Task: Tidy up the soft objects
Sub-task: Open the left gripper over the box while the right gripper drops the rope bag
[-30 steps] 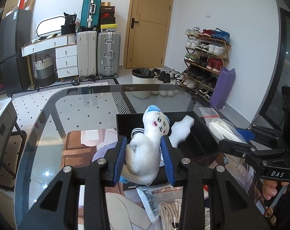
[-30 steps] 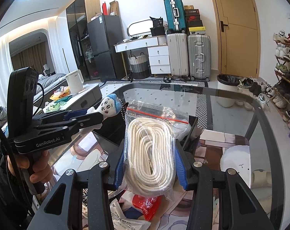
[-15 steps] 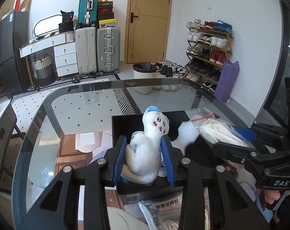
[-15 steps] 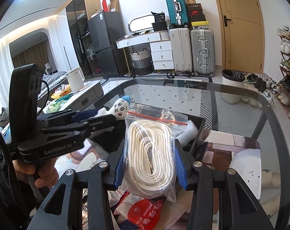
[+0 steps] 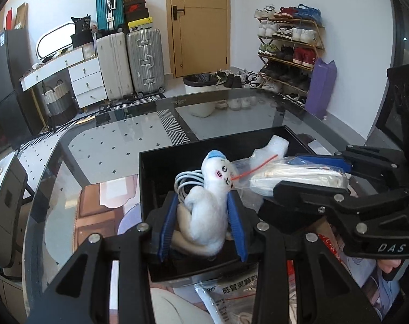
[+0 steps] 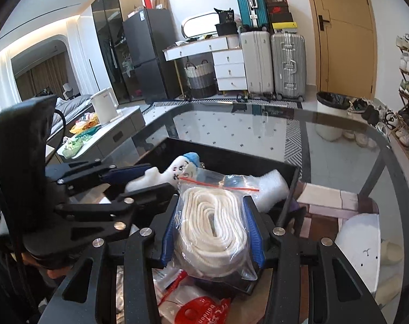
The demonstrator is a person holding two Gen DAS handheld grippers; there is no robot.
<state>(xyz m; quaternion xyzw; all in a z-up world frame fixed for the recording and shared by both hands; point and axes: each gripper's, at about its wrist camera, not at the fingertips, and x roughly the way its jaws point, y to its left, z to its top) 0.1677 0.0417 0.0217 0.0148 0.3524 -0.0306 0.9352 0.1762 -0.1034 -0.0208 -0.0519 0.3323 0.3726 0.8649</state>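
Note:
My left gripper [image 5: 202, 202] is shut on a white plush toy [image 5: 208, 216] with a blue cap, held just above the near part of a black box [image 5: 204, 145]. My right gripper [image 6: 212, 212] is shut on a clear zip bag of coiled white rope [image 6: 212, 224], over the same black box [image 6: 231, 158] and right of the toy. The bag's red-sealed top touches the toy's face. Inside the box lie a white foam piece [image 5: 273, 147] and a white cable coil [image 5: 183, 179]. The box floor under both loads is hidden.
The box stands on a glass table [image 5: 101, 151]. Plastic packets lie at the near edge, one a printed white packet [image 5: 231, 289], another with a red balloon label [image 6: 201, 310]. A white stool [image 6: 361, 243] shows under the glass at right. Suitcases and a shoe rack stand beyond.
Both grippers have moved forward and down, so the toy and the rope bag now hang over the inside of the black box, closer together. Both grips are unchanged.

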